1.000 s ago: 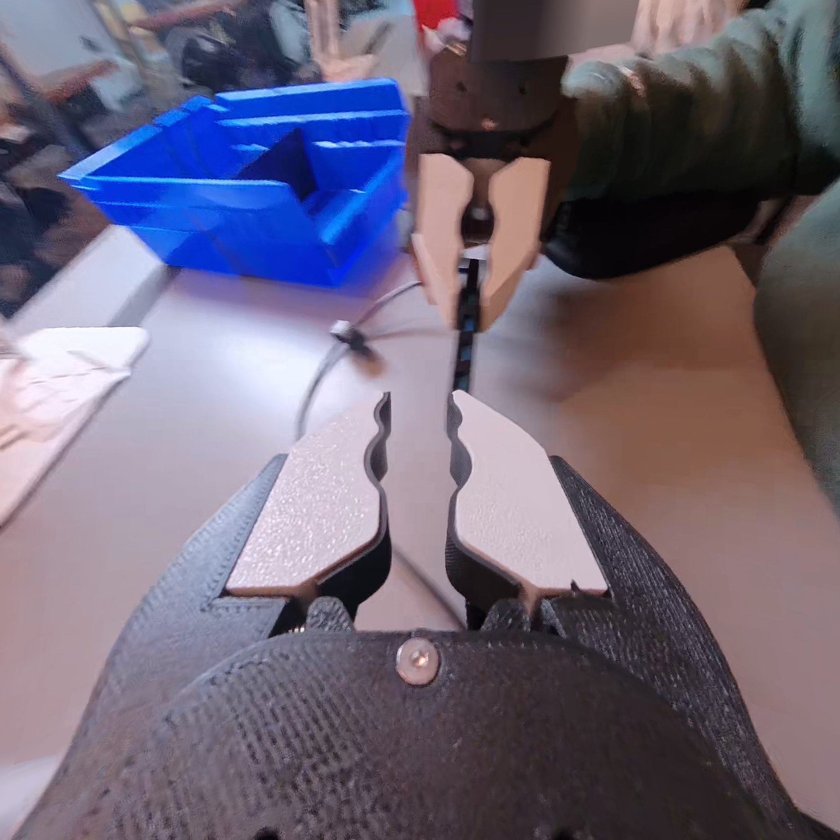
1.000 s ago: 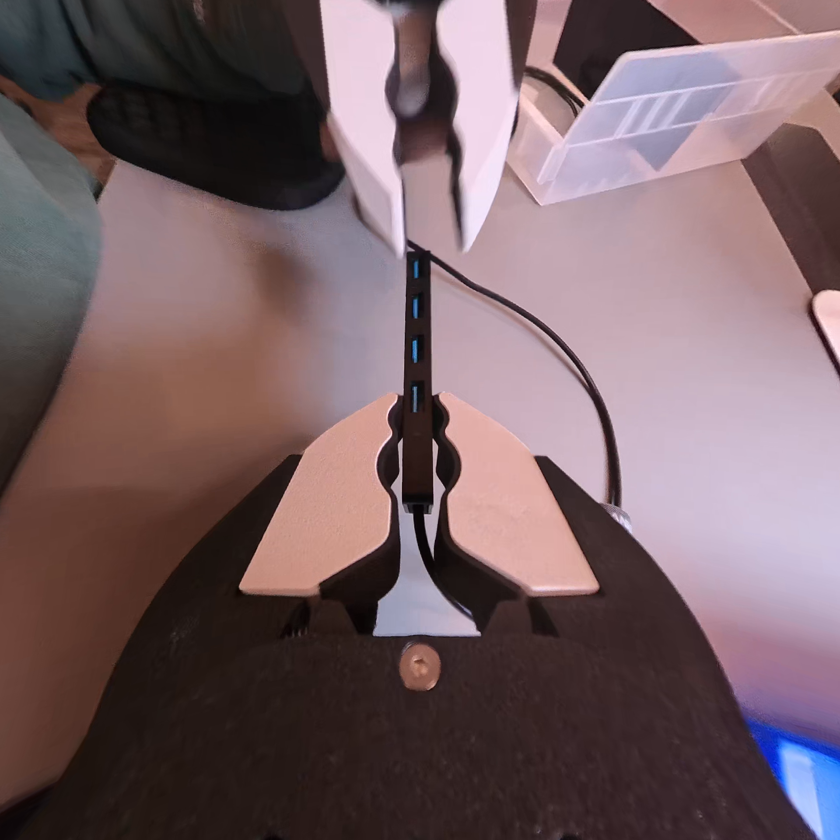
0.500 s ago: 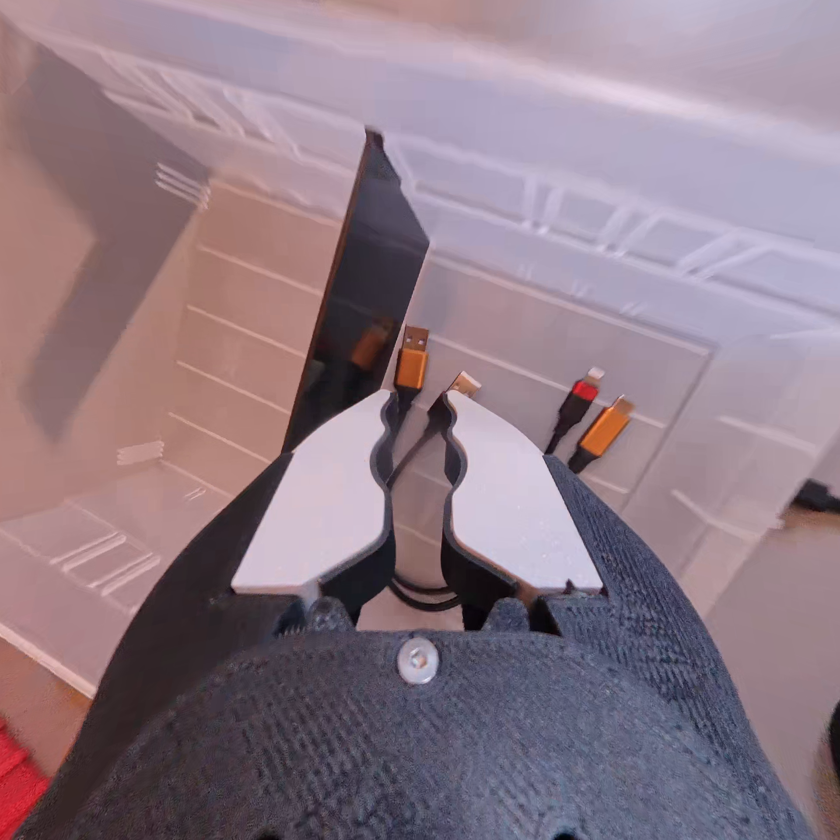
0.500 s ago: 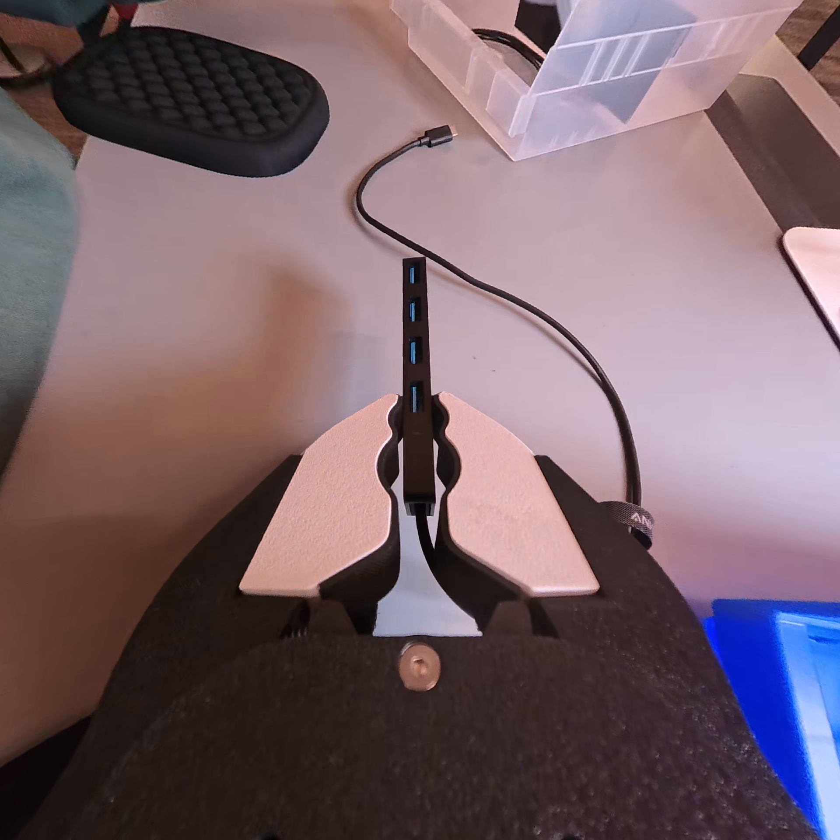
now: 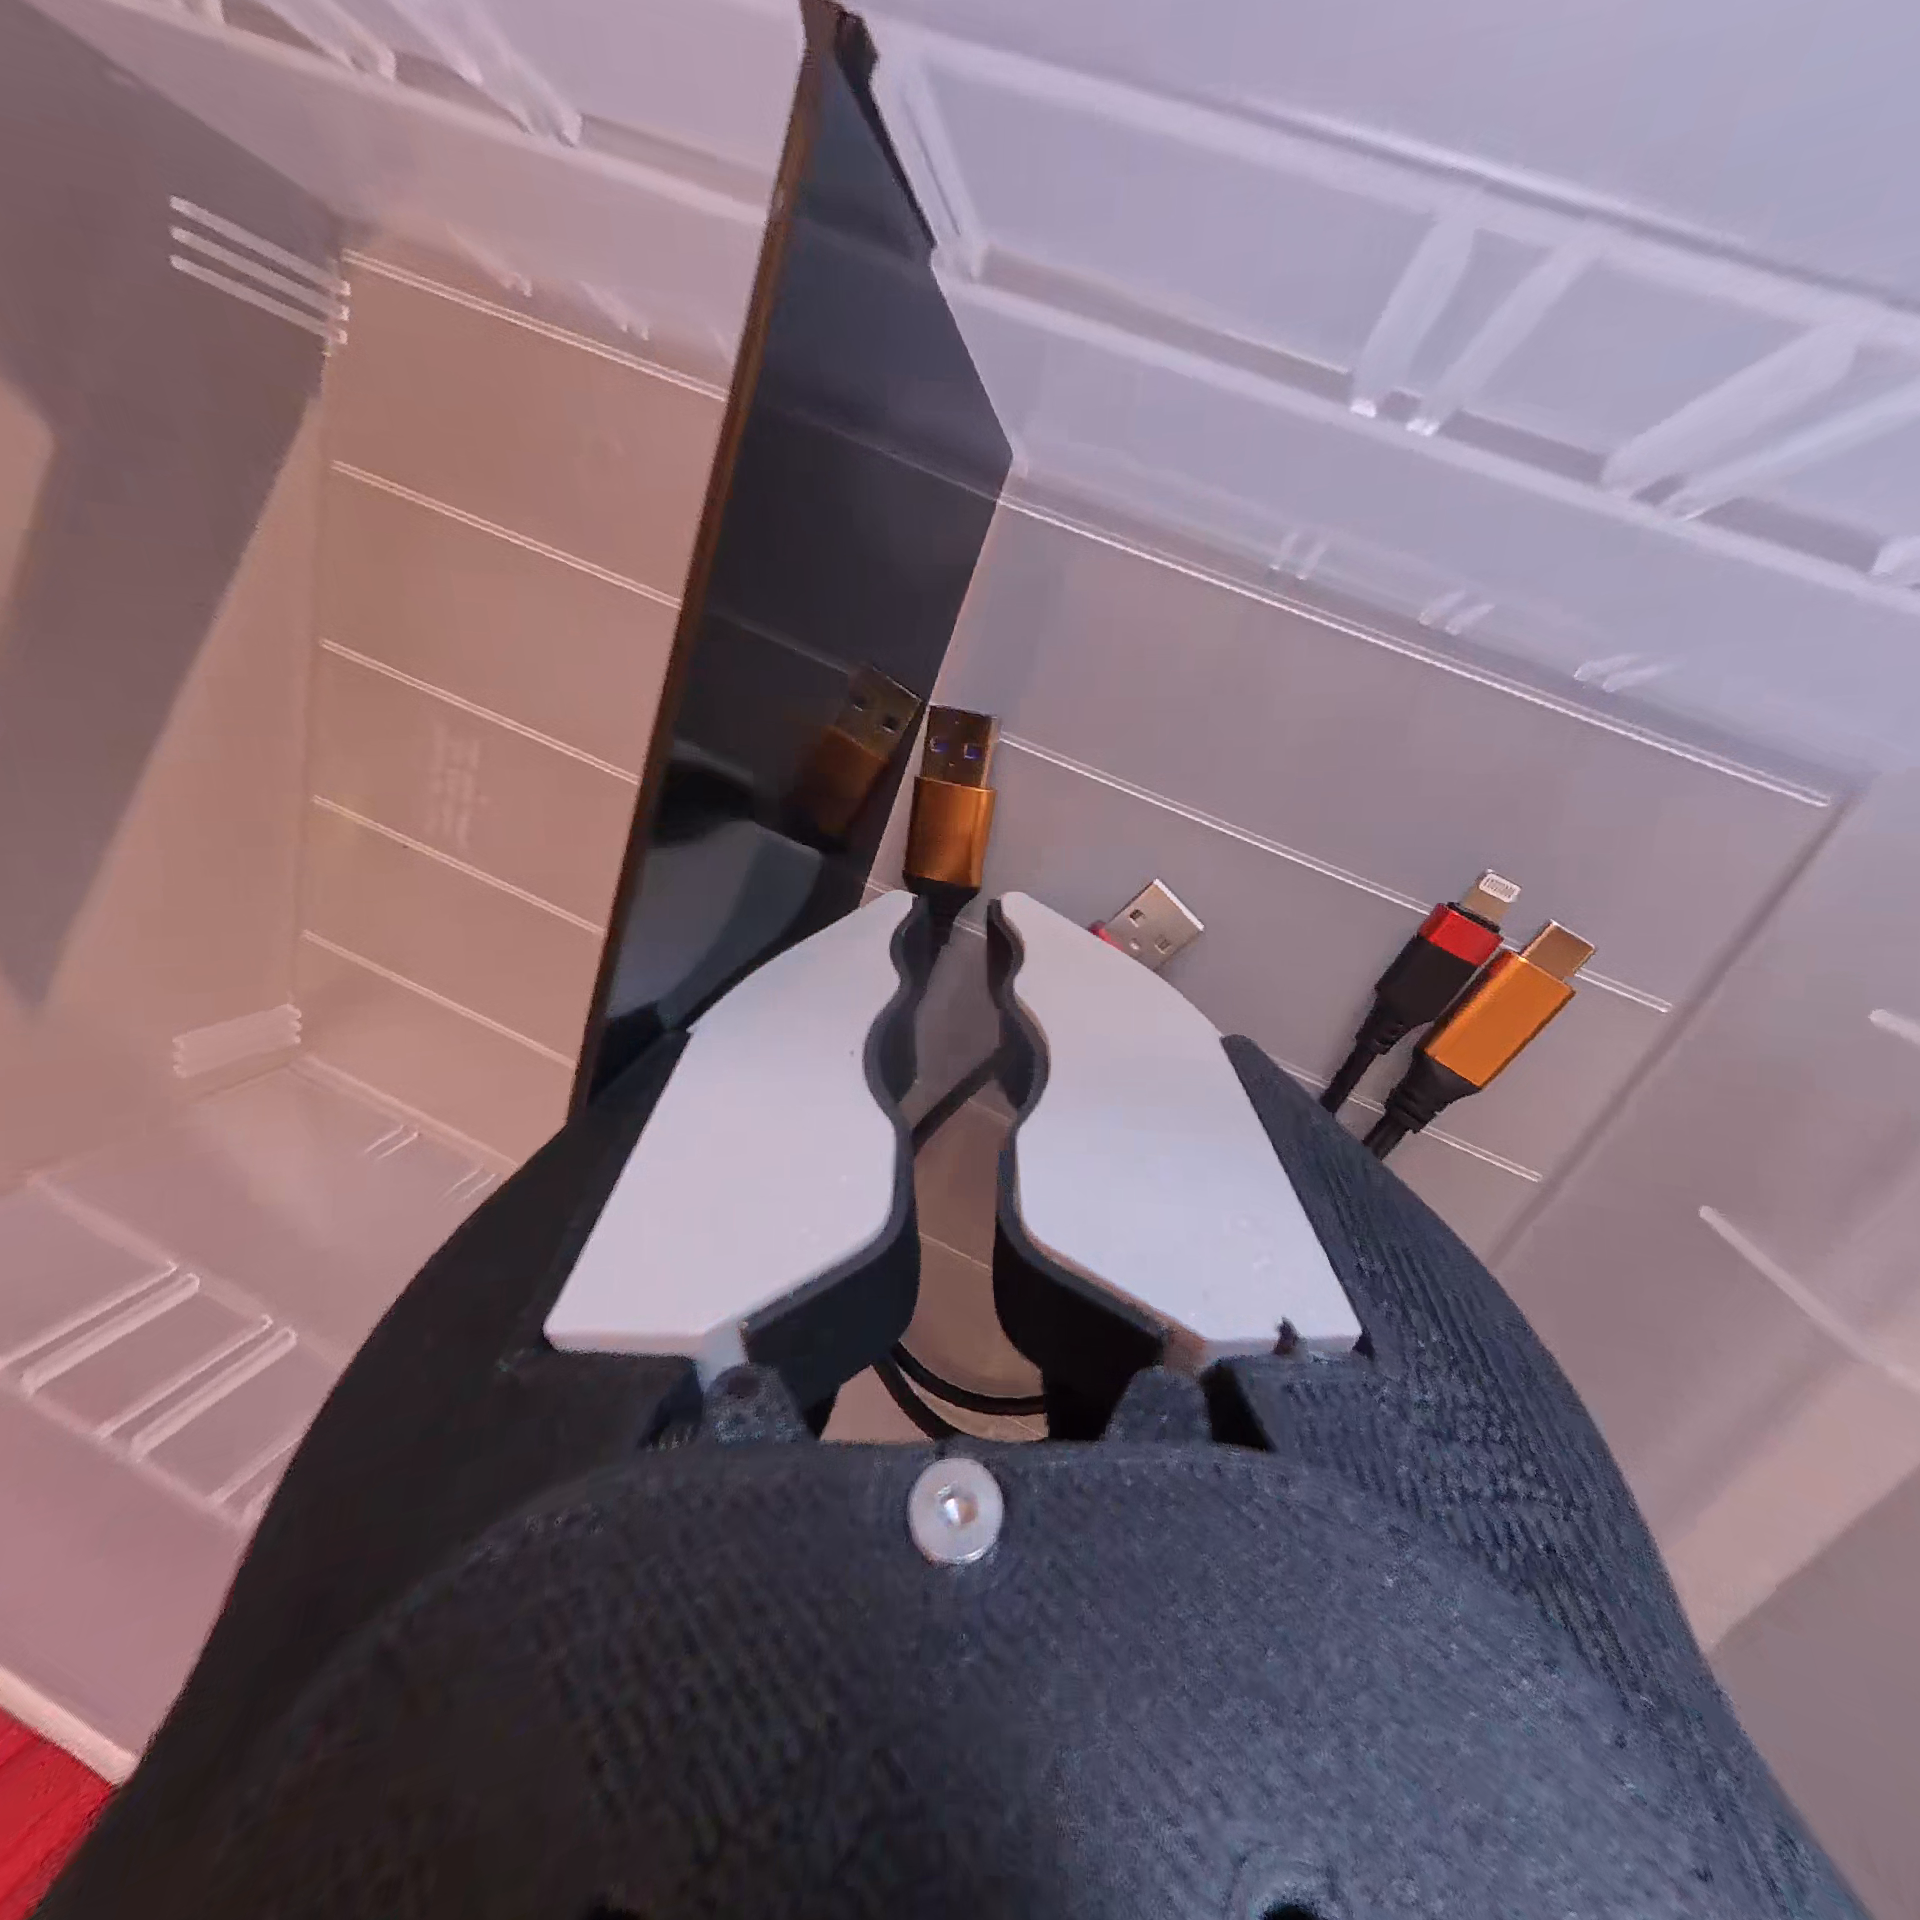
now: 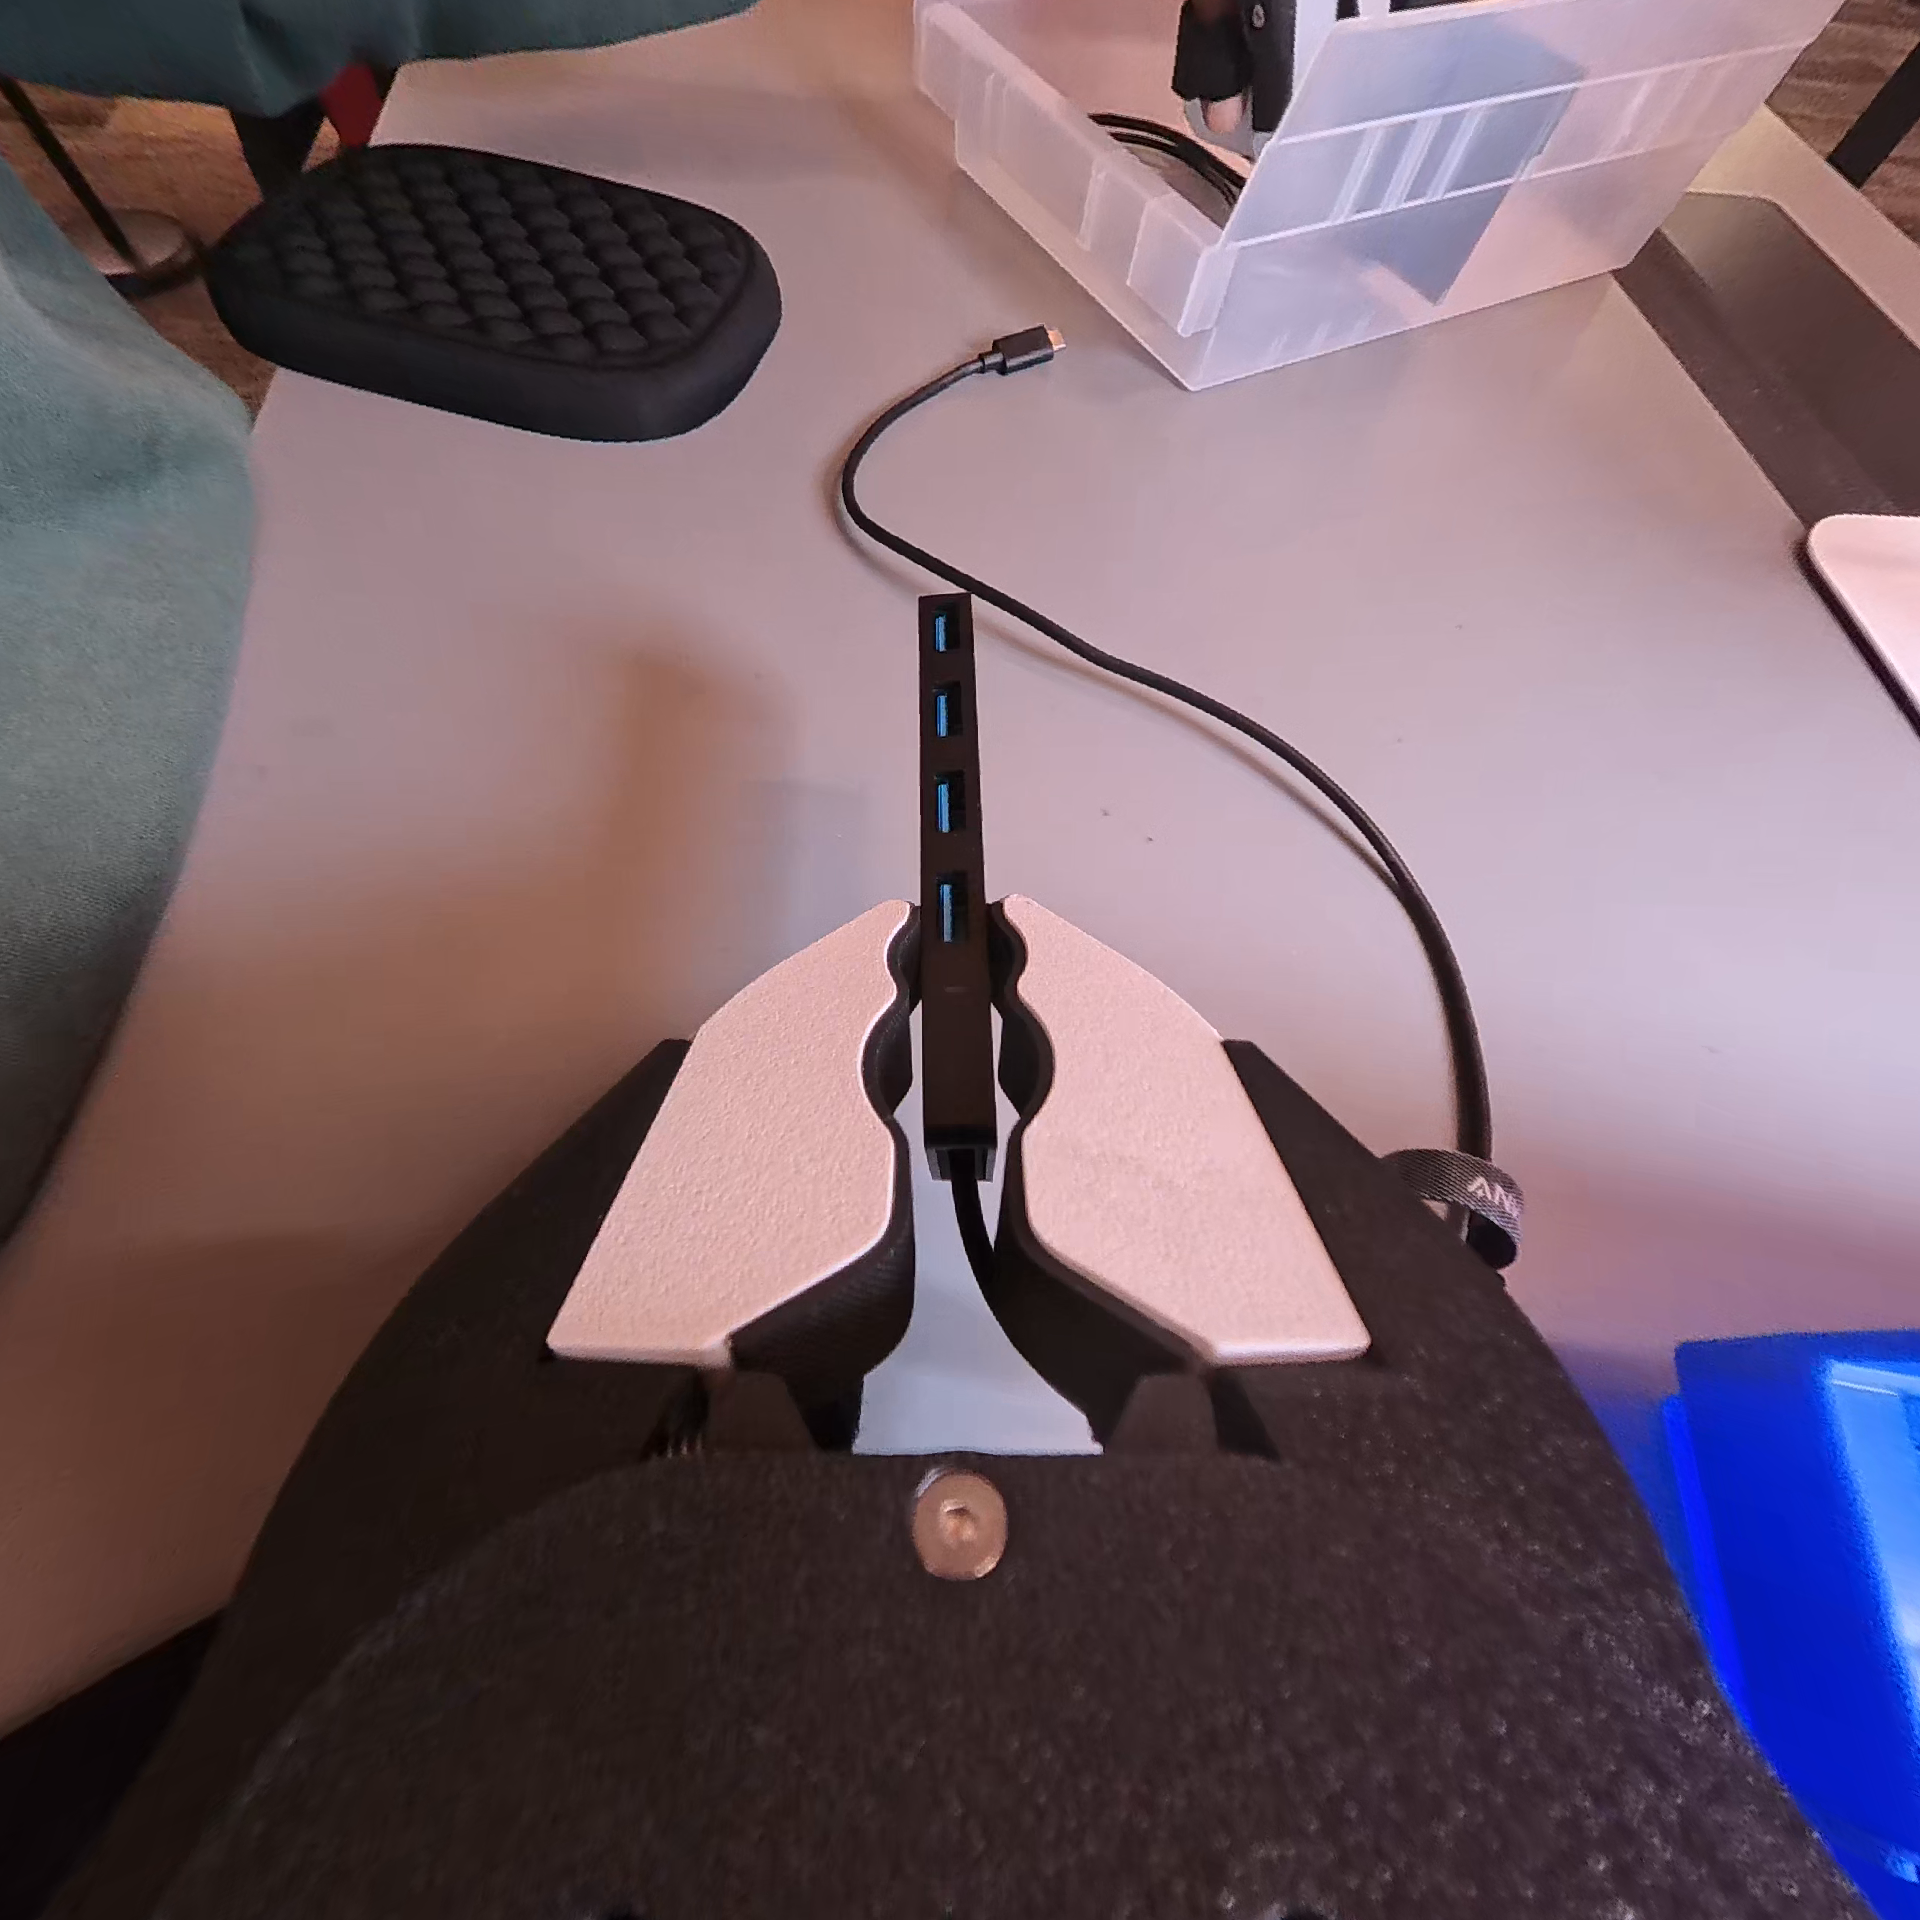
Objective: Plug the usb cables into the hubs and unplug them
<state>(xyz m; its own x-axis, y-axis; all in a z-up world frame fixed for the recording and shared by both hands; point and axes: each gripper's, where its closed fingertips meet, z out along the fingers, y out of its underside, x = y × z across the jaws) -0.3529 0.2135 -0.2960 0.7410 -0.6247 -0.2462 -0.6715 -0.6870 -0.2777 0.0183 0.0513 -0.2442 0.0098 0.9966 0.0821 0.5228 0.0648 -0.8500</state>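
Spreading under everything in the right wrist view is the pale grey tabletop [image 6: 1299, 582], carrying a translucent ribbed plastic bin [image 6: 1351, 239] at its far edge, a black dimpled oval pad [image 6: 499, 281] to the far left and a bright blue plastic bin [image 6: 1808, 1538] at the near right. Inside the translucent bin [image 5: 1455, 520], seen close in the left wrist view, a glossy black divider panel [image 5: 821, 540] stands upright. The right tool [image 6: 956, 914] pinches the near end of a slim black USB hub [image 6: 951, 831] with four blue ports, held lengthwise and pointing away; its thin black lead [image 6: 1195, 686] curves across the tabletop to a small plug near the translucent bin. The left tool [image 5: 943, 909] is spread narrowly, its tips just behind an orange-sleeved USB-A plug [image 5: 951, 810] whose black cable runs between the fingers; whether they touch it I cannot tell. Further right lie a silver USB plug [image 5: 1153, 920], a red-collared plug [image 5: 1455, 925] and an orange plug [image 5: 1507, 1003].
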